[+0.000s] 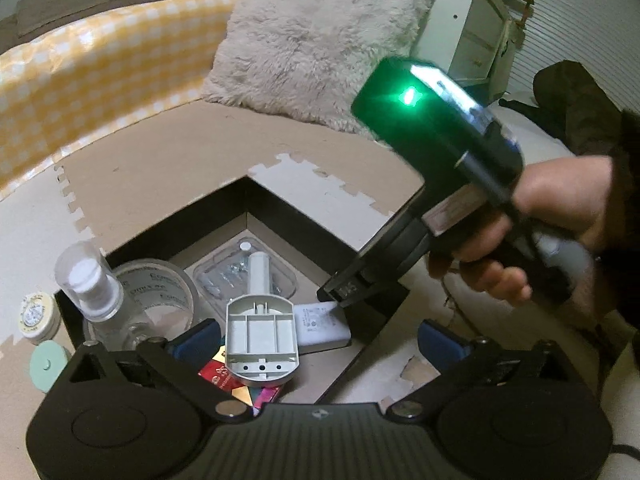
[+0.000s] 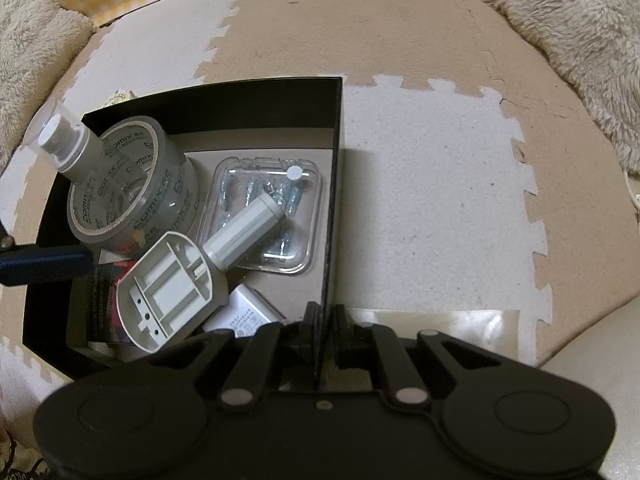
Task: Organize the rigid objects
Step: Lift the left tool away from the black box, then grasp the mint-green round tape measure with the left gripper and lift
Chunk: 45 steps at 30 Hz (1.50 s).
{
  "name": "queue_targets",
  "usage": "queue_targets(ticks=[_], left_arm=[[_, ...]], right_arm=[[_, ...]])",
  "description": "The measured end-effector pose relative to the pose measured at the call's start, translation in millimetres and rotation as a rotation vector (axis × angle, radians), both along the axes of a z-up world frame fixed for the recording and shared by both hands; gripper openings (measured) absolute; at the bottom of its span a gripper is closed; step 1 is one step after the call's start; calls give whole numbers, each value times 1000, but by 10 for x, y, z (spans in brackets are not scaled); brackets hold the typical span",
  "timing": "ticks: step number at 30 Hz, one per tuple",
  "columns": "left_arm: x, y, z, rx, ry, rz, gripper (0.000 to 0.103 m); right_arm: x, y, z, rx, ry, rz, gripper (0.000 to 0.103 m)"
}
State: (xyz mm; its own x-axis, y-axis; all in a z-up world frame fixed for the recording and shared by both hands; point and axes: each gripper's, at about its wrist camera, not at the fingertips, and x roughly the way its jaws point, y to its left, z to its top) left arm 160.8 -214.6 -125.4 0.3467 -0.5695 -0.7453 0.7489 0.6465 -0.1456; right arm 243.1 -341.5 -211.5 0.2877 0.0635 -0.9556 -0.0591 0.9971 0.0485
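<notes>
Blue-padded fingers (image 1: 200, 338) of the left gripper (image 1: 318, 344) are being held spread wide, with nothing pressed between them; the grey plastic bracket (image 1: 260, 340) is lying just ahead of and between the fingers, inside the black box (image 1: 280, 204). The right gripper (image 2: 323, 320) is being kept clamped on the box's right-hand wall, near its front corner, and is being carried by a hand (image 1: 560, 232).

The bracket is being shown as a ribbed, rounded base plate with a cylindrical stem, tilted so that the stem is resting over the clear blister pack of screws (image 2: 268, 216) by the right wall. A white charger (image 2: 244, 316) is lying under the base's near edge, and coloured cards (image 1: 248, 388) are lying beneath the base at the box's near side. A roll of clear tape (image 2: 132, 188) is being occupied at its core by a clear spray bottle (image 2: 64, 140) in the left rear corner.

Outside the box, beyond its left wall, a small round tin (image 1: 36, 316) and a green disc (image 1: 46, 364) are sitting on the foam mat (image 2: 420, 184). To the right of the box, the mat is lying bare up to the furry cushion (image 1: 312, 40).
</notes>
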Motion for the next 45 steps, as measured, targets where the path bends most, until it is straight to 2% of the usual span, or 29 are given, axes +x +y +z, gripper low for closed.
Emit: queue_targets(ticks=[10,15,20,26,31,36,40,45], left_arm=[[63,245,720,-59,-97,54,103],[232,548,986,-104,-168,156,103],[446,883,1050,-111,-219,292,103],[764,1245,839,-90,-199,446,103],[943,1477,522,-31,-181,510,103],[1056,1590,93,70,-112,492,103],[1108,1618,-189,135,-40,448,90],[1103,1570,-393,154,-16,394,86]], right_arm=[[3,8,4,-1,0,1,8],[4,11,5,-2,0,2,8],[4,8,4,-1,0,1,8],[1,5,4,-1,0,2,8],[1,6,4,-1,0,2,8],[0,4,4,-1,0,2,8],[1,8,4,-1,0,2,8],[4,6,2,-2,0,3,8]])
